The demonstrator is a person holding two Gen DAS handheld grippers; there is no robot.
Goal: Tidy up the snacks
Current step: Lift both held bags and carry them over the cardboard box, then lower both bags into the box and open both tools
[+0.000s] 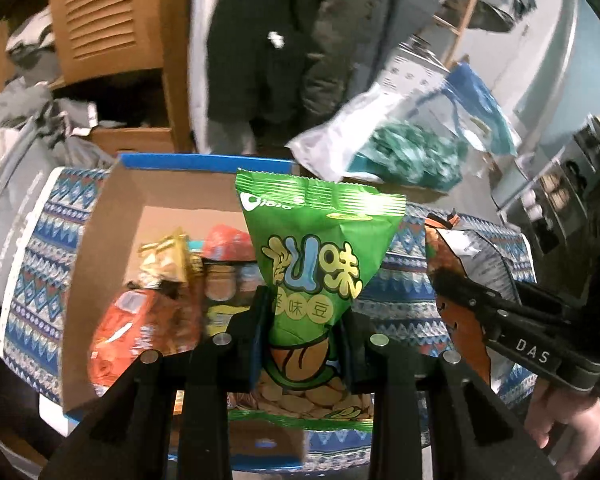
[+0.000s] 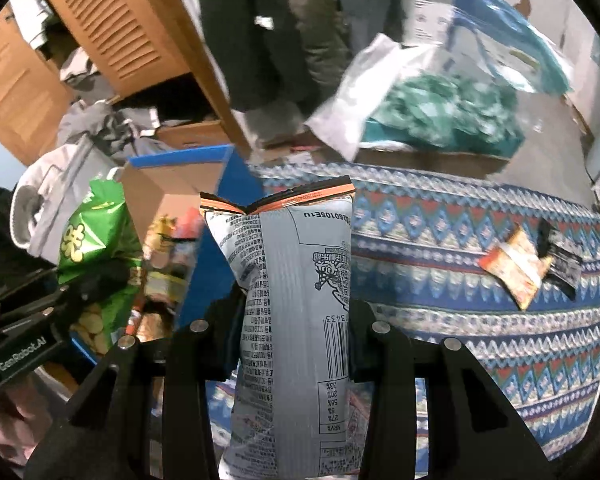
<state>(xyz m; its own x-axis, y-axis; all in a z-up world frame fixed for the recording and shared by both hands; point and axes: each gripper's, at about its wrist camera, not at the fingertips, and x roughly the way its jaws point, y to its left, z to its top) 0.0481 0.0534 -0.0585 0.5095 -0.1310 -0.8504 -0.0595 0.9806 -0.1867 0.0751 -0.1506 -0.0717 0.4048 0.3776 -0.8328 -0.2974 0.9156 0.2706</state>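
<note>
Nearest your left lens, the left gripper (image 1: 302, 316) is clamped on the green foil bean-snack bag (image 1: 316, 264), pinched low so its sealed top stands upright at frame centre. Behind it, centre left, the open cardboard box with blue rim (image 1: 112, 216) already holds several packets, which suggests you are carrying this bag there. Your right gripper (image 2: 296, 324) is closed on the grey printed snack bag with orange seal (image 2: 300, 300), held upright over the patterned blue cloth (image 2: 440, 220). 2 small flat packets (image 2: 516, 268) remain at right, uncollected.
</note>
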